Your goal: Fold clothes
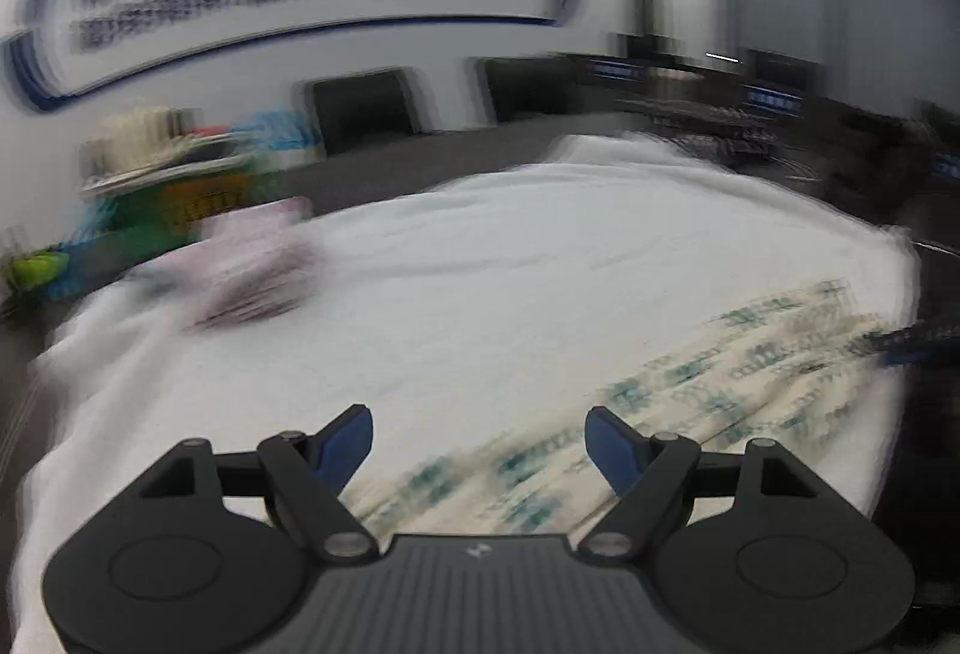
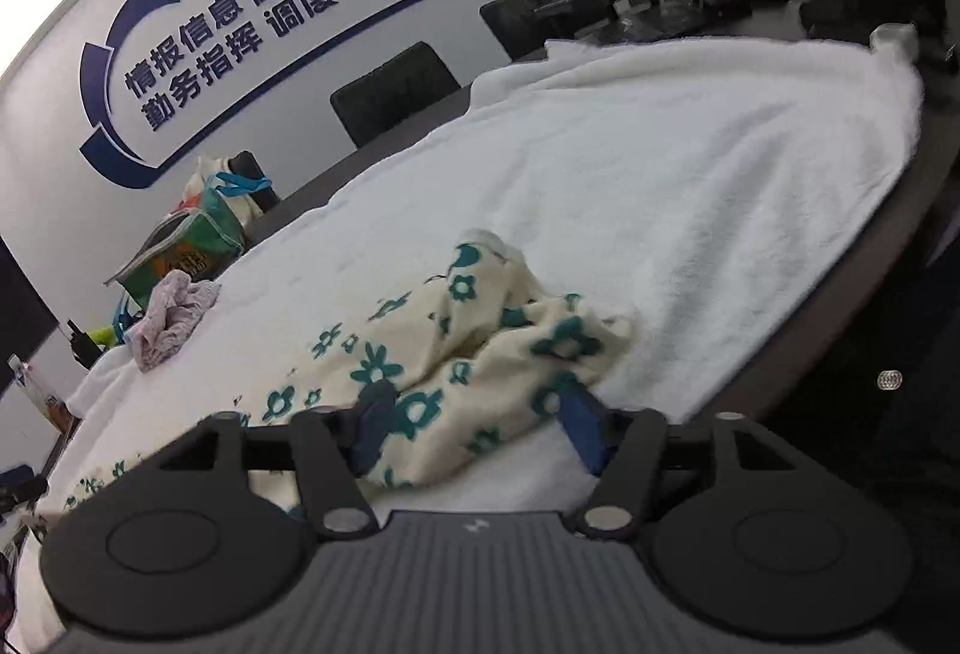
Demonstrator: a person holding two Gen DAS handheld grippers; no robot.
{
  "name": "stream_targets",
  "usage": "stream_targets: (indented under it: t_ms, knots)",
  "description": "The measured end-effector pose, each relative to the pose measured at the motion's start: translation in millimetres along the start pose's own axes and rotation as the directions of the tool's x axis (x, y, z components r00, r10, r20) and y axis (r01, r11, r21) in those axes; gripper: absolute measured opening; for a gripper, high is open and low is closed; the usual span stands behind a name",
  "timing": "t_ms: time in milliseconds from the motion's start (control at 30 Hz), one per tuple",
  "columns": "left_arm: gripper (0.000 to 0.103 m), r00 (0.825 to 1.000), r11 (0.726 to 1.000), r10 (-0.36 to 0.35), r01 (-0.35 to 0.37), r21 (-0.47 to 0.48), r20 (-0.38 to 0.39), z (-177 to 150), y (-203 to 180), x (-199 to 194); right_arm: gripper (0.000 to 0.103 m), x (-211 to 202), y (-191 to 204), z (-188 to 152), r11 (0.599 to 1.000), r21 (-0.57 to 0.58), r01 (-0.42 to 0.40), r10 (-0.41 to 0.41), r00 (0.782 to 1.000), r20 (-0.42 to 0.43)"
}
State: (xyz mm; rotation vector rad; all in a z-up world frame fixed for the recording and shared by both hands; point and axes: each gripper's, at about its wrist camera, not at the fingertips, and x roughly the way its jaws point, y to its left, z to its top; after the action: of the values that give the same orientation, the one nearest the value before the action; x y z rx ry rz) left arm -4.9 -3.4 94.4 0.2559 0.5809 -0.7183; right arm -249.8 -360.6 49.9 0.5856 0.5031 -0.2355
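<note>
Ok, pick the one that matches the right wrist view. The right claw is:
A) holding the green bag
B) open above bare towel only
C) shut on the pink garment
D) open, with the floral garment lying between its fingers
D: the right claw is open, its blue fingers spread either side of the crumpled floral garment.

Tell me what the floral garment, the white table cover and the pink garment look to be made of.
Floral garment: soft matte woven or knit cloth, likely cotton; it slumps in limp folds, teal flowers printed on cream.
White cover: thick fuzzy fabric, terry or fleece; napped surface, plump rolled edge.
Pink garment: thin light cloth, finely crumpled; fibre unclear.
</note>
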Motion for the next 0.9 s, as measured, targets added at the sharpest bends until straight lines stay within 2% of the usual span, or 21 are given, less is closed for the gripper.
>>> stream_targets:
  t_ms: [67,133,200,267,300,333,367,400,467,500,633,767,833,900]
  knots:
    - [0.077,0.988,0.986,-0.149,0.152,0.067,-0.039,34,-24,37,0.068,10,1,-1,1.0,0.019,0.015,-0.015,1.0,-0.012]
    - [0.077,0.958,0.946,-0.272,0.283,0.159,-0.084,58,-57,83,0.068,14,1,-3,0.999,0.044,0.02,-0.02,1.0,0.001]
    - [0.077,0.924,0.894,-0.358,0.38,0.237,-0.133,72,-89,129,0.068,14,-2,-3,0.995,0.1,0.021,-0.024,0.999,0.027]
    - [0.075,0.902,0.867,-0.393,0.428,0.256,-0.178,74,-108,165,0.067,21,0,-1,0.993,0.113,0.033,-0.04,0.998,0.056]
    - [0.068,0.893,0.857,-0.403,0.445,0.259,-0.199,74,-116,181,0.064,24,1,0,0.992,0.12,0.04,-0.048,0.996,0.07]
    - [0.062,0.886,0.851,-0.41,0.457,0.258,-0.217,74,-123,195,0.055,28,1,2,0.991,0.127,0.046,-0.057,0.995,0.085]
    - [0.051,0.883,0.851,-0.41,0.461,0.25,-0.23,72,-126,201,0.048,31,2,3,0.99,0.133,0.052,-0.065,0.993,0.099]
    - [0.03,0.878,0.85,-0.412,0.467,0.244,-0.243,70,-129,205,0.04,35,4,4,0.989,0.133,0.061,-0.076,0.991,0.111]
    - [0.004,0.862,0.841,-0.418,0.487,0.236,-0.287,64,-134,210,0.024,47,16,3,0.993,0.034,0.116,-0.119,0.985,0.124]
    - [0.003,0.858,0.839,-0.414,0.49,0.237,-0.305,61,-136,212,0.02,53,21,2,0.991,-0.007,0.13,-0.128,0.983,0.129]
    - [0.0,0.894,0.869,-0.371,0.429,0.247,-0.25,56,-137,204,0.012,64,36,8,0.984,-0.124,0.127,-0.108,0.982,0.155]
    - [0.0,0.944,0.925,-0.311,0.326,0.192,-0.108,69,-107,179,0.011,68,67,37,0.958,-0.281,0.047,0.012,0.979,0.204]
    - [0.0,0.964,0.953,-0.264,0.267,0.145,-0.041,78,-83,162,0.011,76,101,61,0.915,-0.403,-0.012,0.101,0.975,0.199]
    - [0.0,0.982,0.979,-0.185,0.181,0.098,0.035,88,-53,143,0.011,85,146,84,0.842,-0.536,-0.068,0.206,0.957,0.202]
